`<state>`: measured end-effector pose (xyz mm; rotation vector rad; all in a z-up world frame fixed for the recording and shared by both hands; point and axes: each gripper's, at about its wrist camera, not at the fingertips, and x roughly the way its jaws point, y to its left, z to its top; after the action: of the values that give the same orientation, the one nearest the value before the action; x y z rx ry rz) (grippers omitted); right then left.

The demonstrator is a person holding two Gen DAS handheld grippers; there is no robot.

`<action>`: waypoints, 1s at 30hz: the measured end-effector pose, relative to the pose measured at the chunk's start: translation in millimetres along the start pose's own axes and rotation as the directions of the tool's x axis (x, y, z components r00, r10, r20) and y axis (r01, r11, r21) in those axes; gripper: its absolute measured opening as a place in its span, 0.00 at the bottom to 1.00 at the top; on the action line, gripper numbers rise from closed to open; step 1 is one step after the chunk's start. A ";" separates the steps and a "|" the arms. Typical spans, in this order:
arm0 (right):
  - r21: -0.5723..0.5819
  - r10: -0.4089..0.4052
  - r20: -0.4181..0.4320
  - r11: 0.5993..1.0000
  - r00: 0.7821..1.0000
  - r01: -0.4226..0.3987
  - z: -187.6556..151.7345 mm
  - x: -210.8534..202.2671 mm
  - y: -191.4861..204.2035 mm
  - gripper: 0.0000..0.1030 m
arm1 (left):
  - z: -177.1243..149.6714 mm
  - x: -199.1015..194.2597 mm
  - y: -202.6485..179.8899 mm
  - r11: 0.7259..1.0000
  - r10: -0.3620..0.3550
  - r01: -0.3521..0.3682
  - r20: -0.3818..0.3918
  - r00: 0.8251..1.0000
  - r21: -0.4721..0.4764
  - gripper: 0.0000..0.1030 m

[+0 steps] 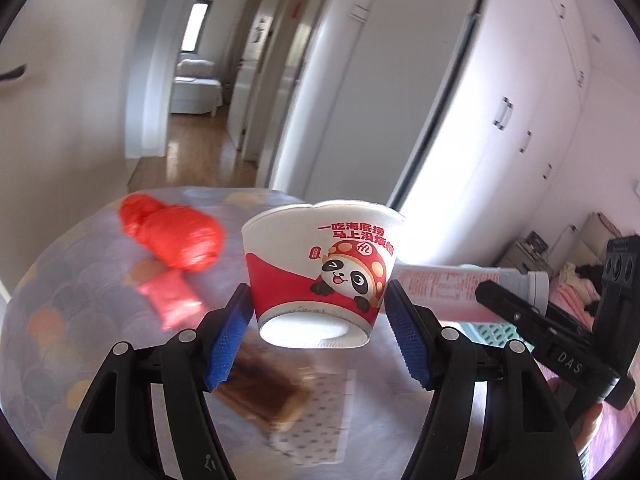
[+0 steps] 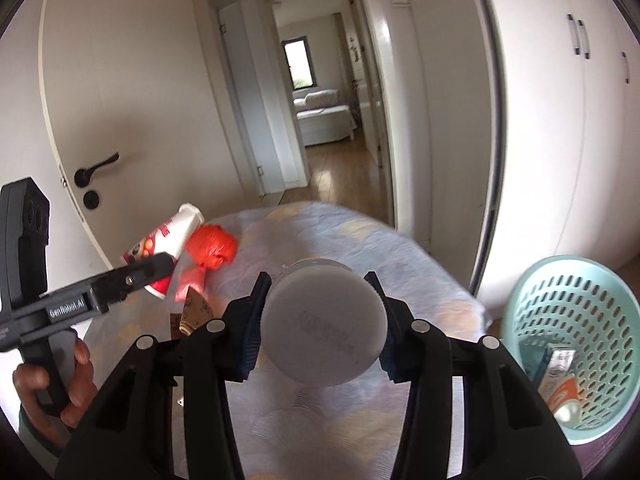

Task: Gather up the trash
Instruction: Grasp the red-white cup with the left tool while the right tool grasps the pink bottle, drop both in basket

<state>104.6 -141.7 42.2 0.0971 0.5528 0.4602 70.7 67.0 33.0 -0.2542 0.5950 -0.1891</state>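
My left gripper (image 1: pixel 318 320) is shut on a red and white paper cup with a panda print (image 1: pixel 320 268) and holds it above the table. The cup also shows in the right wrist view (image 2: pixel 168 248), held by the left gripper. My right gripper (image 2: pixel 318 320) is shut on a pink tube with a white cap (image 2: pixel 324 328), its cap end facing the camera. The tube shows in the left wrist view (image 1: pixel 460 292), held above the table's right side. A crumpled red plastic bag (image 1: pixel 172 240) lies on the table's far left.
The round table has a patterned grey cloth (image 2: pixel 360 240). A brown wrapper (image 1: pixel 260 396) and a dotted paper (image 1: pixel 320 420) lie under the cup. A mint plastic basket (image 2: pixel 572 340) with some packaging stands right of the table. A doorway, door and white wardrobes lie beyond.
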 end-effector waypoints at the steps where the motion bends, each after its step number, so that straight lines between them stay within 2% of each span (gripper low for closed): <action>1: 0.008 -0.018 0.016 1.000 1.000 0.018 1.8 -8.3 -6.6 0.42 | 0.5 1.7 -11.0 1.000 -0.017 0.017 -0.004 1.000 0.014 0.64; 5: 0.047 -0.093 0.081 0.995 0.992 0.090 6.2 -40.9 -33.8 0.42 | 4.5 12.9 -55.0 0.994 -0.081 0.083 -0.024 0.996 0.066 0.64; 8: 0.084 -0.167 0.125 0.984 0.978 0.158 8.5 -65.9 -57.5 0.42 | 6.7 22.3 -95.0 0.984 -0.122 0.126 -0.036 0.992 0.123 0.64; 11: 0.117 -0.261 0.155 0.963 0.953 0.244 8.0 -86.2 -79.4 0.43 | 6.3 33.5 -128.7 0.972 -0.153 0.159 -0.045 0.987 0.173 0.64; 15: 0.185 -0.389 0.163 0.915 0.907 0.359 4.2 -105.9 -113.6 0.43 | 8.3 58.4 -179.8 0.947 -0.201 0.214 -0.076 0.977 0.240 0.64; 18: 0.258 -0.450 0.136 0.876 0.883 0.407 -0.3 -112.7 -142.3 0.43 | 4.7 78.9 -208.5 0.933 -0.220 0.241 -0.105 0.970 0.266 0.64; 24: 0.377 -0.551 0.029 0.779 0.834 0.501 -11.4 -107.2 -200.8 0.43 | -0.3 121.8 -251.5 0.914 -0.247 0.291 -0.183 0.952 0.284 0.64; 28: 0.424 -0.561 -0.047 0.738 0.827 0.525 -25.0 -92.6 -232.5 0.43 | -6.8 153.6 -263.9 0.911 -0.242 0.306 -0.242 0.940 0.277 0.64; 30: 0.444 -0.561 -0.075 0.721 0.824 0.531 -33.8 -86.4 -243.5 0.43 | -12.4 170.7 -267.4 0.917 -0.216 0.293 -0.279 0.936 0.271 0.64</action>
<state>117.9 -399.2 4.1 0.3806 0.5857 -0.2665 174.9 -232.1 10.4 -0.0014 0.7653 -0.5705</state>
